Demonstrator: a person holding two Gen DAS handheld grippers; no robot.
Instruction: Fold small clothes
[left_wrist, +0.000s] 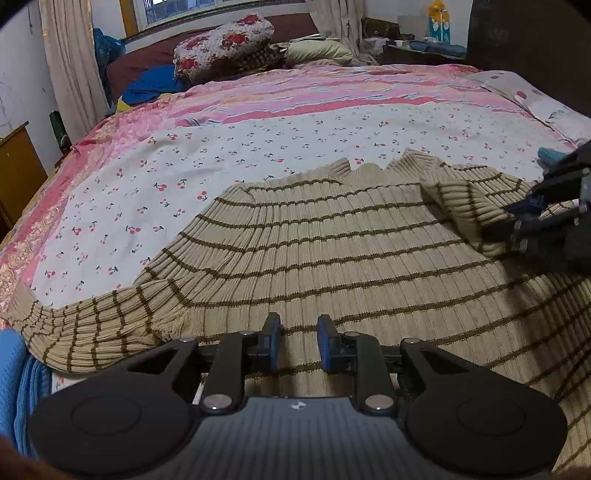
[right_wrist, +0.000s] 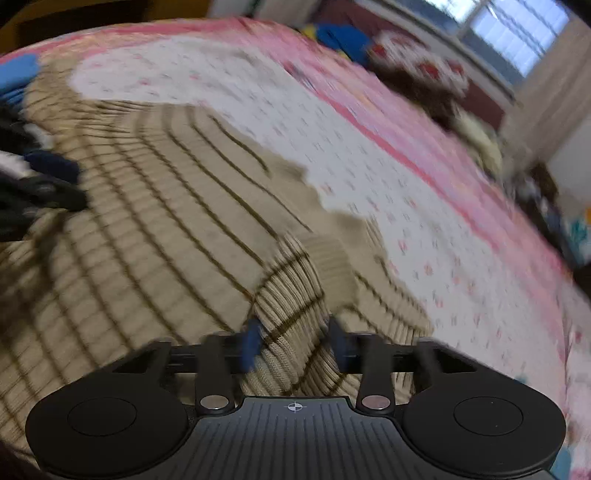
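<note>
A beige ribbed sweater (left_wrist: 332, 251) with thin brown stripes lies spread on the bed. My left gripper (left_wrist: 300, 334) hovers over its lower body, blue pads a little apart, only flat knit showing between them. One sleeve (left_wrist: 92, 325) trails out to the left. The other sleeve (left_wrist: 461, 199) is folded in over the chest, and my right gripper (left_wrist: 517, 218) holds its end. In the blurred right wrist view the right gripper (right_wrist: 295, 343) is shut on that bunched sleeve (right_wrist: 291, 295), over the sweater (right_wrist: 166, 221). The left gripper (right_wrist: 55, 177) shows at the left edge.
The sweater rests on a white cherry-print sheet (left_wrist: 221, 166). A pink striped quilt (left_wrist: 332, 92) and a floral pillow (left_wrist: 225, 44) lie beyond it. Blue cloth (left_wrist: 14, 387) sits at the near left corner. A wooden cabinet (left_wrist: 14, 173) stands left of the bed.
</note>
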